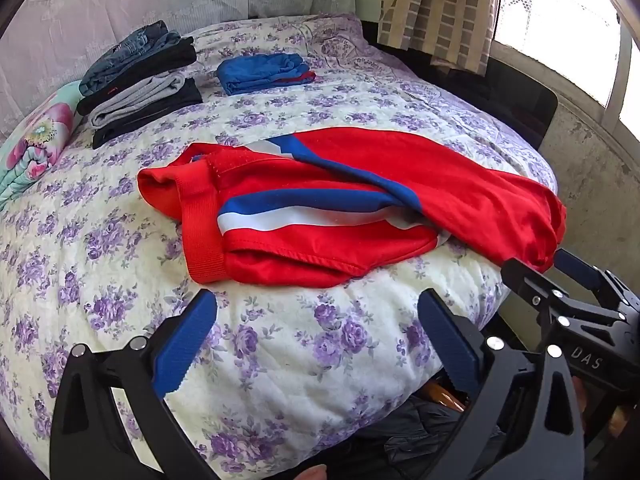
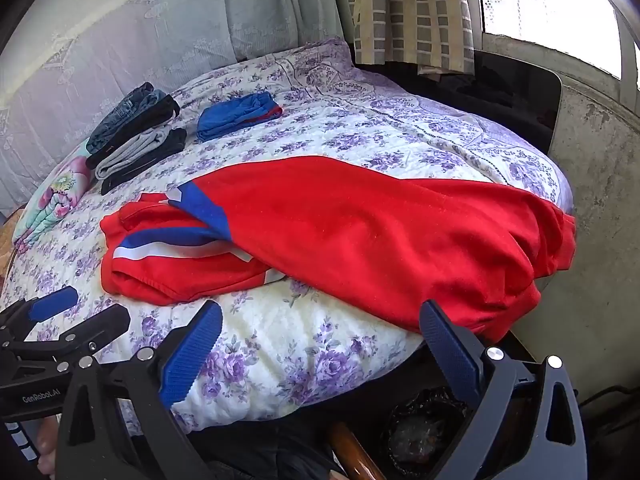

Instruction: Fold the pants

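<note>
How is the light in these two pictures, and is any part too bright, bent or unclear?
Left wrist view: daylight from the window, which is blown out white; the red pants are sharp and vivid; the fisheye bends the bed into a dome, with dark corners. Right wrist view: the same overexposed window and curved edges; the space under the bed edge is dark and hard to read.

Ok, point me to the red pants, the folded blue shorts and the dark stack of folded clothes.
red pants [image 2: 360, 240], right wrist view, on the broad red leg.
folded blue shorts [image 1: 260, 70], left wrist view, on the top blue layer.
stack of folded clothes [image 1: 140, 80], left wrist view, on the stack's middle, black and grey layers.
</note>
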Demonstrator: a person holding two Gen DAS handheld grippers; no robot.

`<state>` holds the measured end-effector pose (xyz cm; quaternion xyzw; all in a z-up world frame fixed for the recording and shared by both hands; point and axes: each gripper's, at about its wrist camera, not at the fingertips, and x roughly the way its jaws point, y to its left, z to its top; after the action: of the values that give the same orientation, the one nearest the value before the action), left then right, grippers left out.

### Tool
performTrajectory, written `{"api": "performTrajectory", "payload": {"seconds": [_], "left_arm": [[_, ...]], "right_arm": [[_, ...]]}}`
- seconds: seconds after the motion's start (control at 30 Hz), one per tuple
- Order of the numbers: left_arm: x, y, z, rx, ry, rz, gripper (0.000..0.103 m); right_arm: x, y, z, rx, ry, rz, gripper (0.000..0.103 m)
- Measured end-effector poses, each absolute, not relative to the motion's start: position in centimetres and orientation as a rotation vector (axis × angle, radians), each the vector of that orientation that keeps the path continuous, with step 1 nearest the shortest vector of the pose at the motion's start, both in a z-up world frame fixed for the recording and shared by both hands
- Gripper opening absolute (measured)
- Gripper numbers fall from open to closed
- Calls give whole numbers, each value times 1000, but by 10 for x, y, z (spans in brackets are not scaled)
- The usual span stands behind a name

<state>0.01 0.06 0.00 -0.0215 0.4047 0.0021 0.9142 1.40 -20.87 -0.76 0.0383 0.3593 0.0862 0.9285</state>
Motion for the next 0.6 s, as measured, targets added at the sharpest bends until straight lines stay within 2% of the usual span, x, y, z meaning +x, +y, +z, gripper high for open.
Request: {"api": "performTrajectory", "payload": {"seconds": [0.37,0.6], "left_arm": [[1,4,-3,-62,844,-11,98],[22,42,-23,-234,858,-14,98]], "right_arm": [[14,-210,-8,102,722,207,99],[18,-226,11,142,499,273,99]]}}
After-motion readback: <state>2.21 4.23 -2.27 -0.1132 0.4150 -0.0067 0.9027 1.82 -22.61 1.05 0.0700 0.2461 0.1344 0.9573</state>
